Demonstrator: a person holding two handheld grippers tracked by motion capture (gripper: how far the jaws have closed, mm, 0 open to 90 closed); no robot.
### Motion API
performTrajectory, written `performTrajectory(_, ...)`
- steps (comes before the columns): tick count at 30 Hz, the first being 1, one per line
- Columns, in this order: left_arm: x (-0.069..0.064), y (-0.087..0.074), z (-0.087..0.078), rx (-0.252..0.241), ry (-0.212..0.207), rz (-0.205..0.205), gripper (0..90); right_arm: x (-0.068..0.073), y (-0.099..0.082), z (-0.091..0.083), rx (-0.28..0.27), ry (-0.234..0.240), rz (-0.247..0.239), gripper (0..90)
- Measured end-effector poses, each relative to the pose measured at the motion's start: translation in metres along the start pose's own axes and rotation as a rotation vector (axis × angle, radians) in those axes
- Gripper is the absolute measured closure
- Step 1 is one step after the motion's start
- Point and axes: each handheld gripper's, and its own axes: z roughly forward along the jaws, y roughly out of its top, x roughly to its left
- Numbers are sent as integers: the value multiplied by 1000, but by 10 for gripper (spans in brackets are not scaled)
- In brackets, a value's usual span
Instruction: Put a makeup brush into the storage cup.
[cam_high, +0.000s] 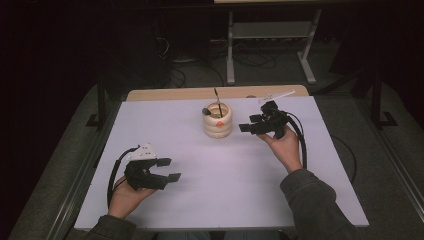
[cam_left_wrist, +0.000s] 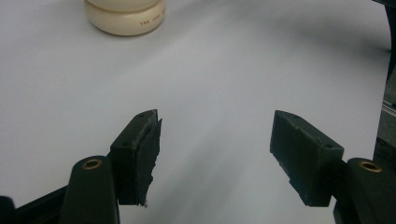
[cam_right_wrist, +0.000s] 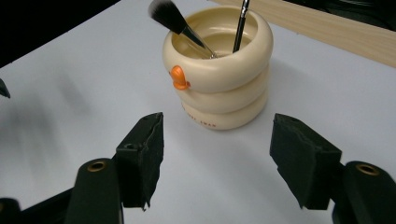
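A cream holder shaped like three stacked rings (cam_high: 218, 120) stands upright at the table's far middle, with an orange knob on its side. Two brushes lean inside it: a fluffy dark-headed brush (cam_right_wrist: 170, 17) and a thin black-handled brush (cam_right_wrist: 241, 25). My right gripper (cam_high: 248, 123) hovers just right of the holder, jaws open and empty, pointing at the holder (cam_right_wrist: 218, 70). My left gripper (cam_high: 170, 169) rests low at the near left, jaws open with nothing between them; the holder's base (cam_left_wrist: 125, 17) lies far ahead of it.
The white tabletop (cam_high: 215, 180) has a wooden strip (cam_high: 190, 93) along its far edge. Beyond it stands a metal frame on a dark floor with cables (cam_high: 270, 45). Black cables trail from both grippers over the table.
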Motion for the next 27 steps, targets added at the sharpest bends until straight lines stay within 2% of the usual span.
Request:
performTrajectory(3,1,-1,0,-3,3,-3,324,0,-4,-3,-1,7,7,338)
performTrajectory(8,2,-1,-1,-6,8,-5,319,2,-11,-7,-5,8,-12,336)
performTrajectory(9,2,-1,-2,-7,9,-5,319,3,-13,-8,-1,8,2,334)
performTrajectory(13,2,-1,-1,-9,9,-9,316,5,-17,-11,-6,12,-14,327)
performTrajectory(21,5,-2,-2,0,17,3,311,9,-25,-16,-12,25,-16,316)
performTrajectory(27,5,-3,-1,1,21,-16,308,11,-33,-19,-13,27,-16,307)
